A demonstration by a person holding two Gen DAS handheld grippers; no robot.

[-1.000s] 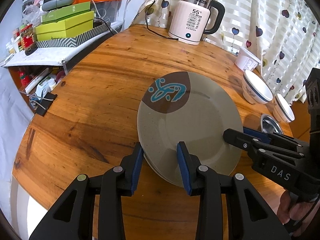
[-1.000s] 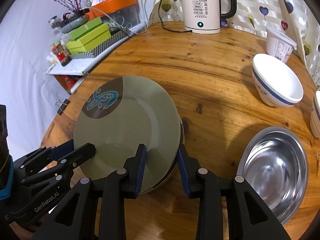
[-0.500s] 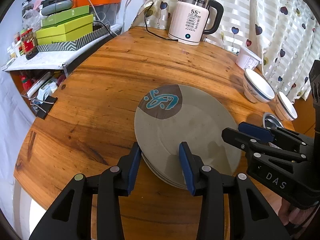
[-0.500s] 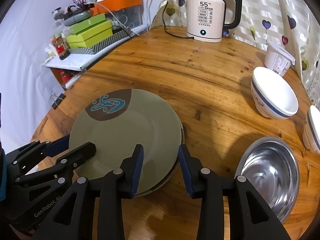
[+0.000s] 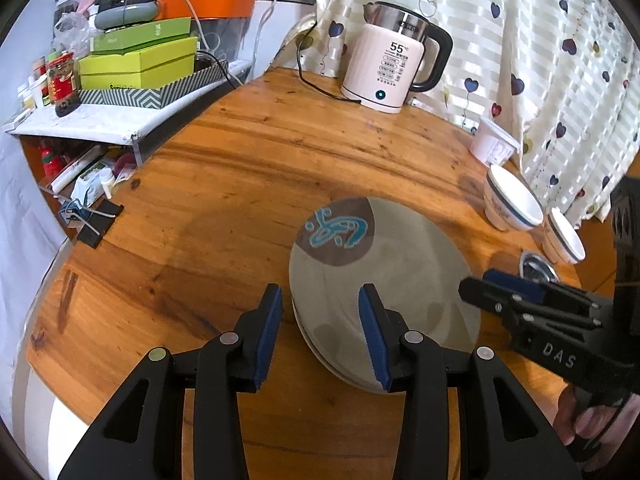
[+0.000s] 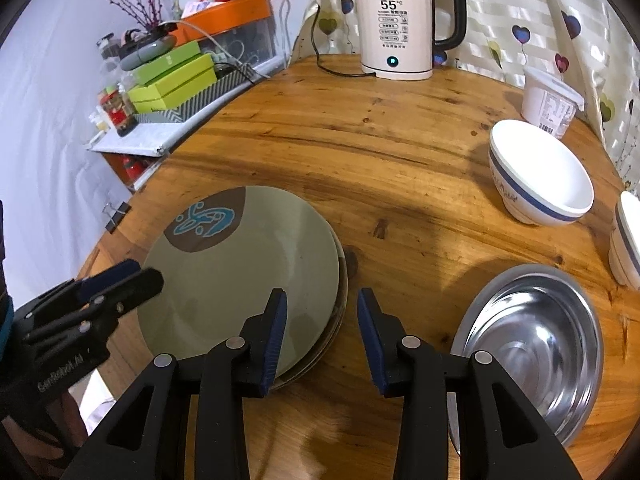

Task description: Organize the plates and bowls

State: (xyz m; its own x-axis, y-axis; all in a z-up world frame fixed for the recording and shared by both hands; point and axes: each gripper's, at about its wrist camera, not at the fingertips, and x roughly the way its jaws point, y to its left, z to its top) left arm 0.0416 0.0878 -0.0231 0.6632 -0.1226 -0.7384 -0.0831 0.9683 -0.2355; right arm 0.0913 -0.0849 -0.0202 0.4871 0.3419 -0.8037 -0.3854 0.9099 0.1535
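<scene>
Both grippers, left (image 5: 320, 328) and right (image 6: 320, 332), hung with jaws apart, the left's having just widened, over the plate stack (image 6: 240, 268) resting on the table (image 6: 400, 168); plates looked stacked, bowls (image 6: 540, 172) next

A round wooden table (image 6: 400, 168) carries a stack of grey-green plates (image 6: 240, 264) near its left edge; a steel bowl (image 6: 532, 344) and two white bowls (image 6: 540, 176) right; a kettle (image 6: 394, 24) and, seemingly, a plastic tub (image 6: 548, 104) at the far edge.

Both wrist views look steeply down, sharing the plates (image 5: 384, 280).
</scene>
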